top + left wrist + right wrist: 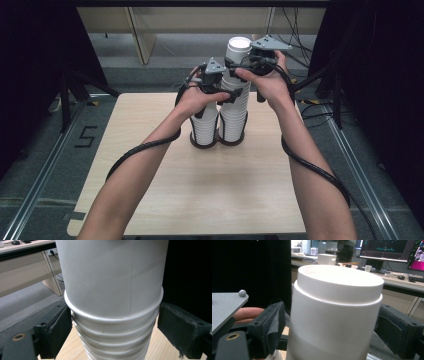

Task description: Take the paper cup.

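High view has our left gripper [226,95] pinching the tall paper cup stack [234,107] on the table [150,165], right gripper [248,65] clasping its top cup [334,315]; uneven pull could topple it.

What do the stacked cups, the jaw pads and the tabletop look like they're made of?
Stacked cups: most likely paper, matte white, with rolled rims and a faint vertical side seam.
Jaw pads: seemingly soft black foam or rubber, dull, with frayed, crumbling edges.
Tabletop: pale wood-grain surface, smooth and low-sheen; solid wood or laminate cannot be told.
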Demonstrator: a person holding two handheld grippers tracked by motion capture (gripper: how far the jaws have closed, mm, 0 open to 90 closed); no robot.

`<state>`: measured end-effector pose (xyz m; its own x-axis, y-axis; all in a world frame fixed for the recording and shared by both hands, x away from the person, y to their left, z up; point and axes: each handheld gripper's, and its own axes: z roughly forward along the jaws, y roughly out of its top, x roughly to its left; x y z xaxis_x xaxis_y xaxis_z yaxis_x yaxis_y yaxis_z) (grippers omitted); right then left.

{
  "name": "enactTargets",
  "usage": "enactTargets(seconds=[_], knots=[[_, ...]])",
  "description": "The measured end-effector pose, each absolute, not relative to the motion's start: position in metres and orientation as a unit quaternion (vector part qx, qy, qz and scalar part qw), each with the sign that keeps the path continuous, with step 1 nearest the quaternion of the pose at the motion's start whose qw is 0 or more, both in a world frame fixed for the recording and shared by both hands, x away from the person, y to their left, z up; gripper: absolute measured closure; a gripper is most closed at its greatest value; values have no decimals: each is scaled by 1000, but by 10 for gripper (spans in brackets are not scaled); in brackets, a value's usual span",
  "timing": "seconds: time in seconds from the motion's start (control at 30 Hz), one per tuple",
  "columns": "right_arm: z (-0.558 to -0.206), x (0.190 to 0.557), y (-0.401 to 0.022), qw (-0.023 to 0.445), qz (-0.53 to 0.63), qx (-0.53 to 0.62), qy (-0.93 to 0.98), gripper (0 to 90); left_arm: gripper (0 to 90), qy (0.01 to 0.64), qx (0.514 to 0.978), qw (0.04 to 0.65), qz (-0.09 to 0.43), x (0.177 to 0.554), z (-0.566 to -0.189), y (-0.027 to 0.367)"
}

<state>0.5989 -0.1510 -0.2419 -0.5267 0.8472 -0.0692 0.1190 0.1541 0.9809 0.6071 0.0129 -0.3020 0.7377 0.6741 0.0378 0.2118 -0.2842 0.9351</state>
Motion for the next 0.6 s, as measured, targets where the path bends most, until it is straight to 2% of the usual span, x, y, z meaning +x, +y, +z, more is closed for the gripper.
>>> enactTargets(seconds=[0.3,0.6], knots=[[-247,602,-151,334,555,360,671,203,123,287,770,526,220,607,-302,13],[-230,596,-153,351,579,355,644,211,126,290,766,531,218,607,-302,13]])
